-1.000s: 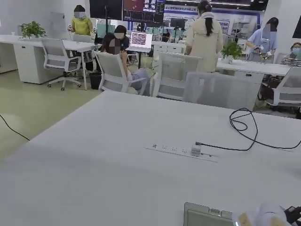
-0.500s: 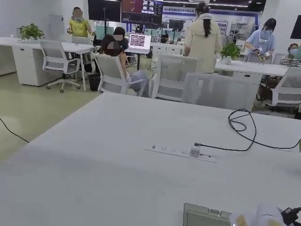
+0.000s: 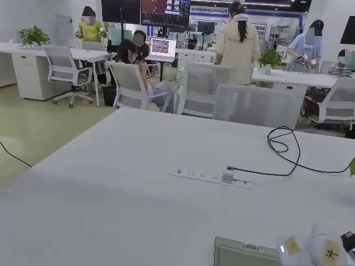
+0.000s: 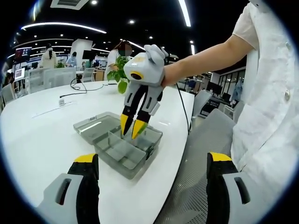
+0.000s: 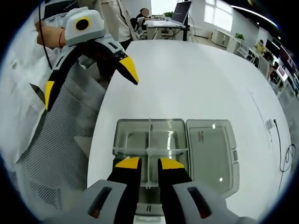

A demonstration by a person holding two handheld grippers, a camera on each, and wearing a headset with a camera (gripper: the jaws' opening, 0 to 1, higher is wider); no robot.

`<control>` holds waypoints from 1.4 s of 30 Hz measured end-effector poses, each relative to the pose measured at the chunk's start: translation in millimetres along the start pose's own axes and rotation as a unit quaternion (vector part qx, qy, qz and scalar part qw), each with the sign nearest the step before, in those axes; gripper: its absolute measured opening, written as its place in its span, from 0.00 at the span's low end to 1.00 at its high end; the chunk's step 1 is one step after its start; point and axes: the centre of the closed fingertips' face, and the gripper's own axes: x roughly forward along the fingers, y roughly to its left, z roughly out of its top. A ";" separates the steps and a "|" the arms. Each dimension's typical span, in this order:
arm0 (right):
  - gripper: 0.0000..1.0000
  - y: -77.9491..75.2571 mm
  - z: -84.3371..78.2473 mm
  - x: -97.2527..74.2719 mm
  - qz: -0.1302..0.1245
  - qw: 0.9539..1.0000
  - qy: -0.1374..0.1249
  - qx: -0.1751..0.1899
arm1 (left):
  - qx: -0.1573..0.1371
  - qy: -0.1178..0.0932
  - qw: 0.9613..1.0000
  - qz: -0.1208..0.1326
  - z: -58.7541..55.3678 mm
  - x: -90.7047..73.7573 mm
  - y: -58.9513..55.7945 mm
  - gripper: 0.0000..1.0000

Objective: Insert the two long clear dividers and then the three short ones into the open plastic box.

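The open clear plastic box [image 5: 149, 140] lies near the table's edge, its lid [image 5: 210, 149] folded flat beside it. Clear dividers cross inside it: one [image 5: 149, 150] spans the tray, and another [image 5: 149, 133] runs at right angles to it. My right gripper [image 5: 149, 163] hangs over the tray, jaws shut on that second divider. In the left gripper view the right gripper [image 4: 132, 127] points down into the box [image 4: 117, 149]. My left gripper [image 4: 152, 161] is held off the table's edge, jaws wide open and empty, and appears again as the left gripper [image 5: 88, 79] in the right gripper view.
A power strip [image 3: 213, 178] is set into the white table [image 3: 111, 199], with a black cable [image 3: 288, 152] looping at the right. A corner of the box lid [image 3: 244, 254] and a gripper's white housing [image 3: 316, 250] sit at the bottom edge. A mesh chair [image 5: 60, 135] stands beside the table. People and office chairs fill the room behind.
The head camera has drifted a little. The gripper's white housing at the bottom right stands slightly higher and shows more of itself than before.
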 end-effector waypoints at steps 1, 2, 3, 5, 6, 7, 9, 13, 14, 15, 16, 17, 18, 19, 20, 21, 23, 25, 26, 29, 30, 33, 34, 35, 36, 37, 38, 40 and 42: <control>0.17 -0.5 0.6 -2.7 -0.002 1.000 -0.003 0.003 | 0.000 -0.001 1.000 0.000 0.3 0.0 0.4 0.99; 0.19 -0.3 1.3 -4.7 -0.004 1.000 -0.006 0.004 | 0.000 -0.001 1.000 0.000 0.4 -0.1 0.7 0.99; 0.20 0.4 2.0 -8.0 -0.005 1.000 -0.009 0.005 | 0.000 0.000 1.000 0.001 0.3 -0.1 0.9 0.99; 0.21 0.3 2.5 -13.4 -0.008 1.000 -0.014 0.008 | 0.000 0.000 1.000 0.001 0.7 -0.3 1.2 0.99; 0.24 0.5 2.9 -15.7 -0.009 1.000 -0.017 0.009 | -0.001 -0.001 1.000 0.002 1.0 -0.4 1.6 0.99; 0.25 0.2 2.9 -19.2 -0.012 1.000 -0.020 0.012 | -0.001 -0.002 1.000 0.003 1.5 -0.6 2.5 0.99; 0.28 -0.2 1.9 -23.3 -0.014 0.999 -0.023 0.018 | -0.001 -0.002 1.000 0.003 1.8 -0.9 3.0 0.99; 0.31 0.5 -0.7 -33.4 -0.020 0.999 -0.030 0.025 | -0.001 -0.001 1.000 0.004 1.7 -1.7 3.5 0.99; 0.32 0.7 -1.8 -36.5 -0.022 0.999 -0.032 0.029 | -0.002 -0.001 1.000 0.005 1.5 -2.1 3.9 0.99; 0.34 1.4 -3.0 -39.4 -0.023 0.999 -0.035 0.031 | -0.001 0.000 1.000 0.005 1.2 -2.3 4.3 0.99; 0.35 1.9 -4.1 -41.3 -0.024 0.999 -0.035 0.033 | -0.001 0.000 1.000 0.006 1.3 -2.6 4.8 0.99; 0.37 2.3 -5.4 -42.9 -0.025 0.998 -0.035 0.034 | -0.003 -0.001 1.000 0.006 1.6 -2.9 5.0 0.99; 0.38 3.4 -7.4 -45.6 -0.027 0.998 -0.036 0.035 | -0.003 -0.002 1.000 0.007 2.1 -3.1 5.4 1.00; 0.39 3.9 -8.7 -47.4 -0.028 0.998 -0.036 0.036 | -0.002 -0.002 1.000 0.007 2.7 -3.3 5.5 1.00; 0.39 5.2 -10.8 -50.2 -0.029 0.998 -0.037 0.038 | -0.001 -0.002 1.000 0.007 3.2 -3.5 5.8 1.00; 0.40 5.8 -12.2 -51.9 -0.030 0.998 -0.037 0.039 | -0.002 -0.002 1.000 0.008 3.2 -3.6 5.9 1.00; 0.42 7.0 -16.5 -56.7 -0.032 0.998 -0.037 0.041 | 0.000 -0.001 1.000 0.008 3.5 -3.7 6.5 1.00; 0.44 9.3 -21.5 -61.3 -0.034 0.998 -0.035 0.043 | -0.001 -0.001 1.000 0.009 4.2 -3.7 7.3 1.00; 0.45 9.8 -24.1 -63.0 -0.035 0.998 -0.035 0.044 | 0.000 -0.001 1.000 0.009 4.3 -3.8 7.4 1.00; 0.47 11.8 -36.5 -68.5 -0.038 0.998 -0.026 0.047 | 0.000 -0.001 1.000 0.010 4.7 -3.9 8.0 1.00; 0.48 12.3 -42.1 -71.2 -0.040 0.998 -0.023 0.049 | 0.000 0.000 1.000 0.010 4.2 -4.0 8.2 1.00; 0.50 14.0 -56.1 -77.9 -0.043 0.997 -0.015 0.057 | 0.002 0.002 1.000 0.008 3.3 -4.6 7.2 1.00; 0.50 14.9 -60.0 -79.8 -0.044 0.997 -0.012 0.057 | 0.002 0.003 1.000 0.008 3.0 -4.8 7.3 1.00; 0.51 15.7 -66.5 -82.4 -0.045 0.997 -0.008 0.061 | 0.003 0.004 1.000 0.008 2.7 -5.1 7.6 1.00; 0.51 16.3 -71.1 -84.1 -0.046 0.997 -0.005 0.063 | 0.003 0.005 1.000 0.008 2.6 -5.2 7.9 1.00; 0.51 16.8 -76.0 -85.7 -0.047 0.997 -0.001 0.065 | 0.003 0.005 1.000 0.008 2.8 -5.2 8.1 1.00; 0.52 17.1 -84.1 -88.0 -0.049 0.996 0.004 0.069 | 0.003 0.004 1.000 0.008 3.3 -5.2 8.6 1.00; 0.52 18.3 -96.0 -91.8 -0.050 0.996 0.011 0.076 | 0.003 0.005 1.000 0.008 3.9 -5.0 9.1 1.00; 0.53 20.0 -109.3 -94.8 -0.051 0.995 0.022 0.080 | 0.003 0.004 1.000 0.008 4.3 -4.7 9.8 1.00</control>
